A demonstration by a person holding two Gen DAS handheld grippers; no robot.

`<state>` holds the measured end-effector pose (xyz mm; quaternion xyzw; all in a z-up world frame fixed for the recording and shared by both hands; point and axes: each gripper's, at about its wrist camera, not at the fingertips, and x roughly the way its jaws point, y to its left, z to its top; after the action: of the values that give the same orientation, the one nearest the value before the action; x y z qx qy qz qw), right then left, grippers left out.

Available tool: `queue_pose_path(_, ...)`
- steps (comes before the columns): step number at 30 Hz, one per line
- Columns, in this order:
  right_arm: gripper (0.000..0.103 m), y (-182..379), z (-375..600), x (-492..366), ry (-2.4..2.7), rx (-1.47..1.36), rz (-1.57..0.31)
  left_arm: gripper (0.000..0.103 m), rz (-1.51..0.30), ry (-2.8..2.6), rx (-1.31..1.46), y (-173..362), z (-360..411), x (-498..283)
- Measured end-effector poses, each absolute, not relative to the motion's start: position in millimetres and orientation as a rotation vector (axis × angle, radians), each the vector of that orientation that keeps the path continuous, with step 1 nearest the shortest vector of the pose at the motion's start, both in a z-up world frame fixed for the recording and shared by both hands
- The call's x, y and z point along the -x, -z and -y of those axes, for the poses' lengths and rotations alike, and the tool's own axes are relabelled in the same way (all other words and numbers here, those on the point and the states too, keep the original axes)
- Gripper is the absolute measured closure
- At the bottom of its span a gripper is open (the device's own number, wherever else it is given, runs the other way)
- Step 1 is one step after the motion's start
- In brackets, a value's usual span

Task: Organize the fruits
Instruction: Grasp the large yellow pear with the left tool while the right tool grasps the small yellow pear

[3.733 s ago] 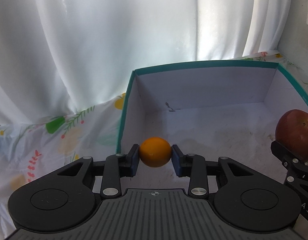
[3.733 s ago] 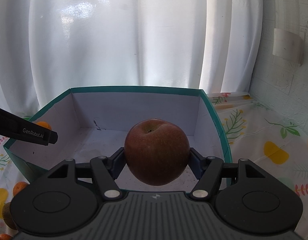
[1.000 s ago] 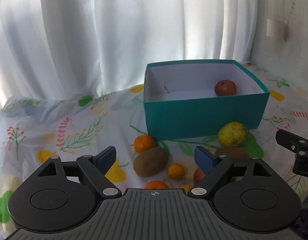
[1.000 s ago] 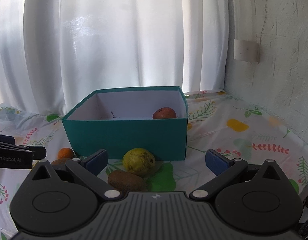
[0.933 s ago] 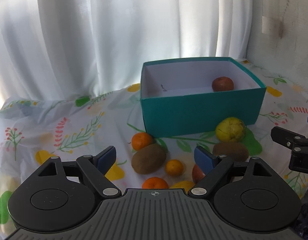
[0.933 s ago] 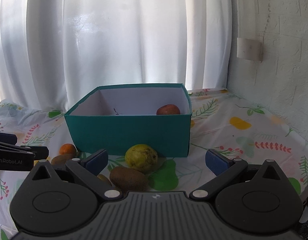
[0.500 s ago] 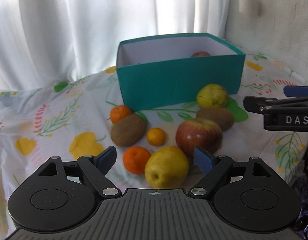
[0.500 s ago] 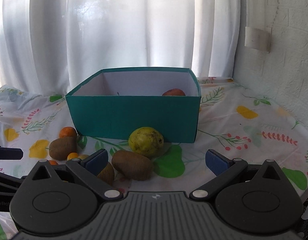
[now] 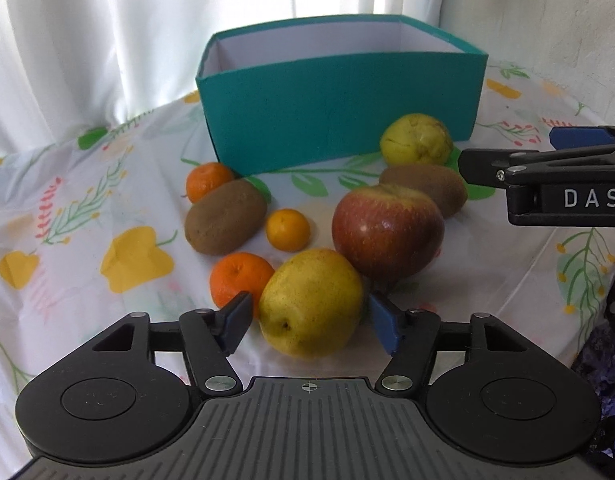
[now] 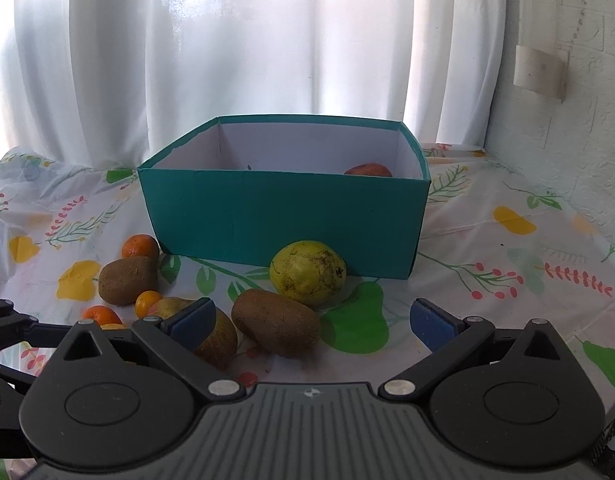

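Note:
My left gripper (image 9: 309,318) hangs low over a cluster of fruit on the floral cloth. Its jaws are closing around a yellow pear (image 9: 311,302), with a thin gap still showing at each blue pad. Behind the pear sit a red apple (image 9: 387,232), three small oranges (image 9: 239,278) and a kiwi (image 9: 225,222). My right gripper (image 10: 312,322) stands open just above the cloth, with a second kiwi (image 10: 275,328) lying between its fingers and untouched. A yellow-green fruit (image 10: 307,266) rests against the teal box (image 10: 283,216), which holds a red apple (image 10: 367,169).
White curtains hang behind the table and a rough white wall (image 10: 567,120) closes the right side. The right gripper's finger (image 9: 547,176) reaches in from the right in the left wrist view. Bare cloth lies left of the fruit (image 9: 87,220) and right of the box (image 10: 507,260).
The left gripper has sunk toward the fruit and its jaws have narrowed around the yellow pear. The right gripper has dropped a little closer to the kiwi, jaws still wide.

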<state>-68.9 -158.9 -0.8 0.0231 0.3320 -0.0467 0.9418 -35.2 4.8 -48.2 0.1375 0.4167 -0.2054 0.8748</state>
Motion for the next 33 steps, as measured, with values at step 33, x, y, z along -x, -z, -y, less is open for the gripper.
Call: queue_pose_path(33,0.0,36.8,167.6,-8.6,0.123,-0.048,-0.787,0.037,-0.896,0.474,-0.335,50.3,-3.1,20.5)
